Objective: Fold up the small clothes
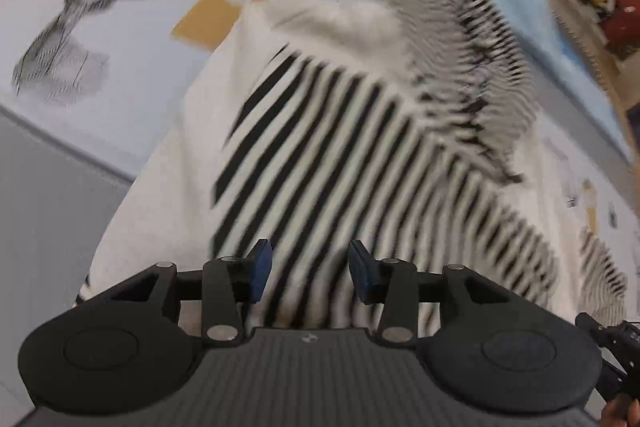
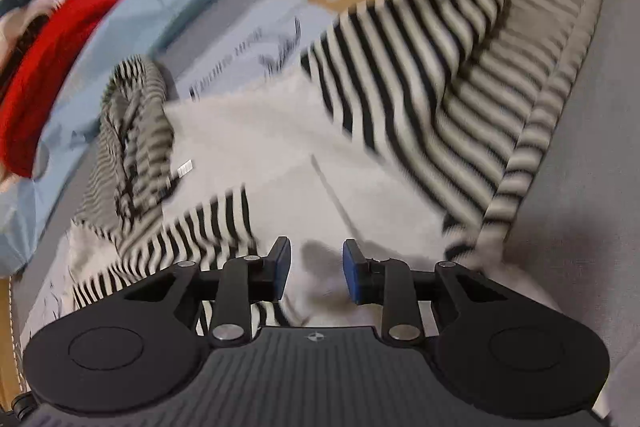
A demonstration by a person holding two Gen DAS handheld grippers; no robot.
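Pale printed cloth [image 1: 132, 39], with a deer sketch and a tan tag shape, is covering the work surface, and a grey band is running along its near side in the left view. Lying across it is the shirt [image 1: 328, 131], white with black stripes, both views blurred. Its bunched sleeve [image 1: 472, 67] is sitting folded over the body toward the far right in the left view. The left gripper [image 1: 308, 275] is hovering over the striped part near the shirt's lower edge, jaws partly apart and holding nothing. The right gripper [image 2: 314, 273] is hanging above a plain white part, jaws likewise parted and empty. In the right view one striped edge is draping onto the grey band [image 2: 592, 227], bare to the right. A red garment [image 2: 52, 67] is lying far left, well apart on blue fabric [image 2: 168, 3].
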